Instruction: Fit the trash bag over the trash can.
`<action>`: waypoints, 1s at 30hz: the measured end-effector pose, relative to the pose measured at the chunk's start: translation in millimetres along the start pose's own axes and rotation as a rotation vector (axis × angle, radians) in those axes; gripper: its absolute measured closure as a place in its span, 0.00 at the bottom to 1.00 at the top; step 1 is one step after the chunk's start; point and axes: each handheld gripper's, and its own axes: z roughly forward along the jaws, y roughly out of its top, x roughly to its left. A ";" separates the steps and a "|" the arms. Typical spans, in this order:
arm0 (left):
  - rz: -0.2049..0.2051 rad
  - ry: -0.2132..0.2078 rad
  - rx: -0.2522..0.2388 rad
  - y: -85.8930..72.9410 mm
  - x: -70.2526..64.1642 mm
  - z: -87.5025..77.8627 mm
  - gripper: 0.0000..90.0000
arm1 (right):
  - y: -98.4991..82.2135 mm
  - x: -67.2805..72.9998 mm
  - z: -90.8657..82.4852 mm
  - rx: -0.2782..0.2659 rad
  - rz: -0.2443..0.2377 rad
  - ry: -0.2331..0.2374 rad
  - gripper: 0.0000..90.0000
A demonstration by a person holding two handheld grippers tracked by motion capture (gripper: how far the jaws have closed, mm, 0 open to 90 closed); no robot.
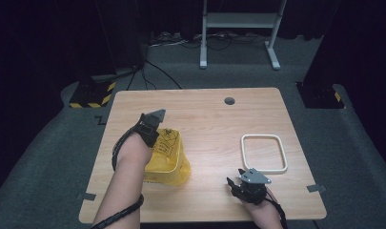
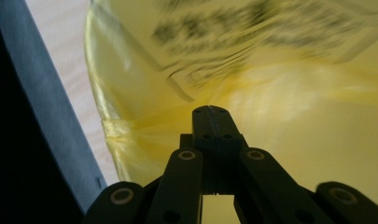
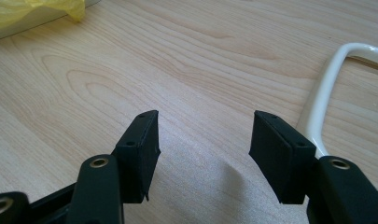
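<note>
The left gripper (image 1: 155, 128) has its jaws fully together, and in the left gripper view they pinch a fold of the yellow plastic bag (image 2: 270, 93) at its rim; the thin film bunches just beside the tips. The bag (image 1: 169, 157) lies on the tabletop (image 1: 205, 119), to the left of the white rectangular frame (image 1: 263, 152), with its open mouth turned up and away from the person; its long axis runs from the near edge toward the far edge of the tabletop. The right gripper (image 1: 239, 183) rests near the frame's near left corner, its jaws about half open with nothing between them, only bare wood.
</note>
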 end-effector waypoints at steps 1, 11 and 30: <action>-0.008 -0.011 0.018 0.1 0.4 9.0 1.00 | 0.0 -0.2 0.1 -0.001 0.002 0.002 0.47; 0.027 -0.087 -0.082 10.7 -7.8 0.5 1.00 | -0.3 -0.3 -0.2 -0.002 0.001 0.001 0.47; 0.047 -0.179 -0.246 -0.4 3.0 -35.8 0.79 | 0.1 1.8 0.1 -0.003 -0.014 -0.005 0.46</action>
